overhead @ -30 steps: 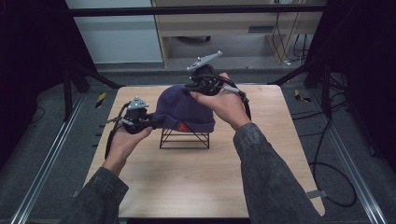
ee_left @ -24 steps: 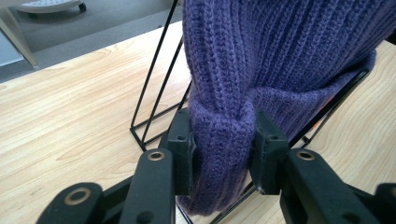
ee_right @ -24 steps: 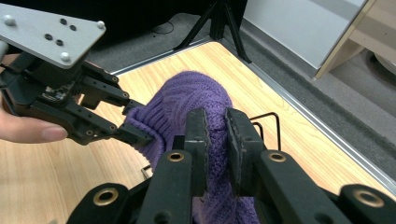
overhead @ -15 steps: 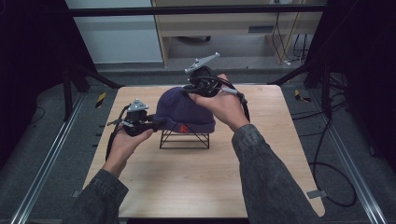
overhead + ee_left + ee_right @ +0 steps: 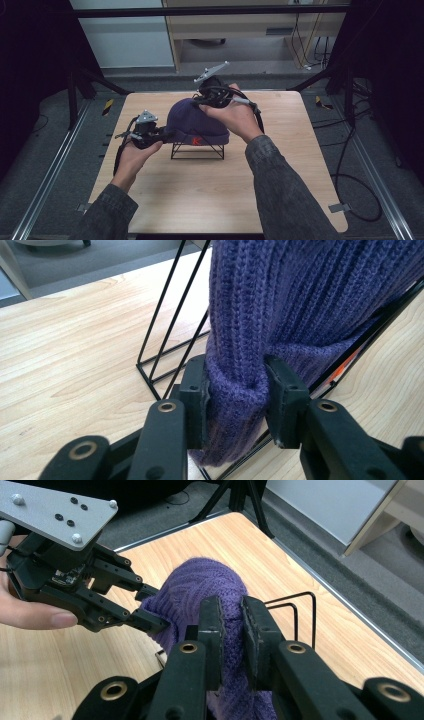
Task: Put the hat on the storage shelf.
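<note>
the purple knit beanie sits draped over the black wire stand mid-bench. left tool grips its folded brim at the near-left; right tool pinches the knit on the far-right side, opposite.

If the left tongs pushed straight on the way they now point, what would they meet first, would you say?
Already shut on the hat's folded brim, the left tongs would press further into the hat itself, then probably the black wire stand under it.
</note>
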